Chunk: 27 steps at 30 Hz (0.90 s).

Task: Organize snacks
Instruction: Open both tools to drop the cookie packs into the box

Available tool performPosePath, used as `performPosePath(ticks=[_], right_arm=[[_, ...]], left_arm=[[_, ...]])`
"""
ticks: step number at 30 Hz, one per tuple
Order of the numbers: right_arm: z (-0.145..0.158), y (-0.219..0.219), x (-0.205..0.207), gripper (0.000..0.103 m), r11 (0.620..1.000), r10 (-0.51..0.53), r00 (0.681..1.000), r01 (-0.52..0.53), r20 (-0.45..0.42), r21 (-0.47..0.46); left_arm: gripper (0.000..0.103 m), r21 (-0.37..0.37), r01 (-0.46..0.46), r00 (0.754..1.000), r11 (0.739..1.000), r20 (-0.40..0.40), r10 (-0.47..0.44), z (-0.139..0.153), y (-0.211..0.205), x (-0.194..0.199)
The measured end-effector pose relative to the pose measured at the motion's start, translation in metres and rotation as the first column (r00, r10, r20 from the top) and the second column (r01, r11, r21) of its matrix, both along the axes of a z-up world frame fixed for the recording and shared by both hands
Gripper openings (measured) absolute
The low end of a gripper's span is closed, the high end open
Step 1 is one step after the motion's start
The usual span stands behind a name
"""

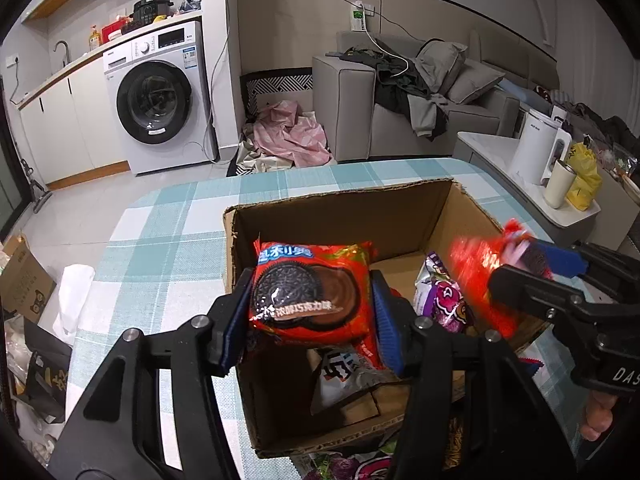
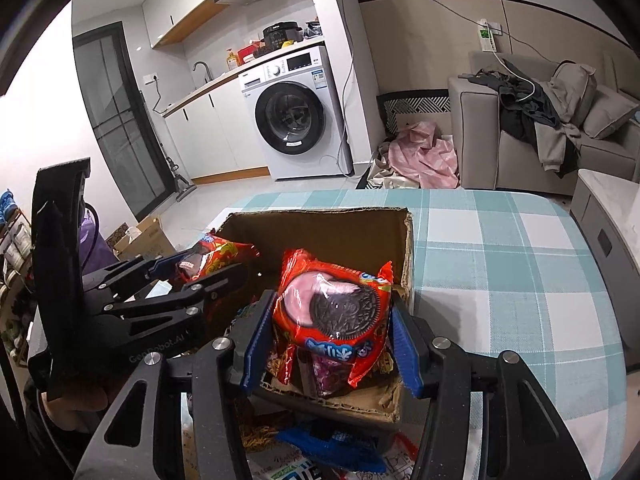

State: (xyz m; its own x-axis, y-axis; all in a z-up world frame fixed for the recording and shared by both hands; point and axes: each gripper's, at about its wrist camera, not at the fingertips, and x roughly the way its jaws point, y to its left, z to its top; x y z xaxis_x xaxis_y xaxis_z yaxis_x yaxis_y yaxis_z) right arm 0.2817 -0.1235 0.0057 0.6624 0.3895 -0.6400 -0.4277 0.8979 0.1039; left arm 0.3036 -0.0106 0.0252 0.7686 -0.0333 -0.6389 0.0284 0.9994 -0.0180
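While both grippers hang over the cardboard box (image 1: pixel 400 216), the step in hand looks like dropping snacks in; the left gripper (image 1: pixel 310 300) clamps a chocolate cookie packet (image 1: pixel 312 292), the right gripper (image 2: pixel 332 320) a pink-cream cookie packet (image 2: pixel 334 312) (purple snack bags (image 1: pixel 444 300) already lie inside); next, each likely lowers, then lets its jaws part.

Glossy foil cookie packs (image 1: pixel 312 292), rough corrugated cardboard box (image 1: pixel 340 216)
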Motion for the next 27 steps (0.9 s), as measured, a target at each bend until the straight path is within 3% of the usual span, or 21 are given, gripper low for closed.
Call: performPosePath(ticks=[3, 5, 7, 8, 14, 21, 27], right_arm=[[0.003, 0.002, -0.003, 0.056, 1.0, 0.017, 1.0, -0.017, 0.021, -0.007], [0.005, 0.001, -0.006, 0.066, 1.0, 0.012, 0.999, -0.011, 0.036, -0.011], [0.008, 0.0, -0.007, 0.069, 1.0, 0.01, 0.999, -0.009, 0.042, -0.006], [0.009, -0.002, -0.009, 0.073, 1.0, 0.006, 0.999, -0.006, 0.045, -0.006], [0.016, -0.013, -0.018, 0.097, 1.0, -0.017, 0.998, 0.017, 0.062, 0.006], [0.02, -0.022, -0.032, 0.103, 1.0, -0.03, 0.997, 0.03, 0.074, 0.001], [0.021, -0.025, -0.045, 0.103, 1.0, -0.022, 0.997, 0.023, 0.08, -0.008]], left_arm=[[0.054, -0.007, 0.012, 1.0, 1.0, 0.004, -0.012, 0.002, 0.0, -0.002], [0.063, -0.006, 0.016, 1.0, 1.0, 0.011, -0.016, 0.004, -0.001, -0.005], [0.078, -0.007, 0.016, 1.0, 1.0, 0.025, -0.016, 0.008, -0.001, -0.011], [0.081, -0.009, 0.018, 0.999, 1.0, 0.032, -0.017, 0.01, -0.001, -0.014], [0.087, 0.001, 0.015, 0.999, 1.0, 0.049, -0.015, 0.02, 0.0, -0.03], [0.102, -0.001, 0.003, 0.997, 1.0, 0.079, -0.003, 0.028, 0.002, -0.051], [0.102, 0.013, 0.01, 0.996, 1.0, 0.088, -0.011, 0.035, -0.001, -0.065]])
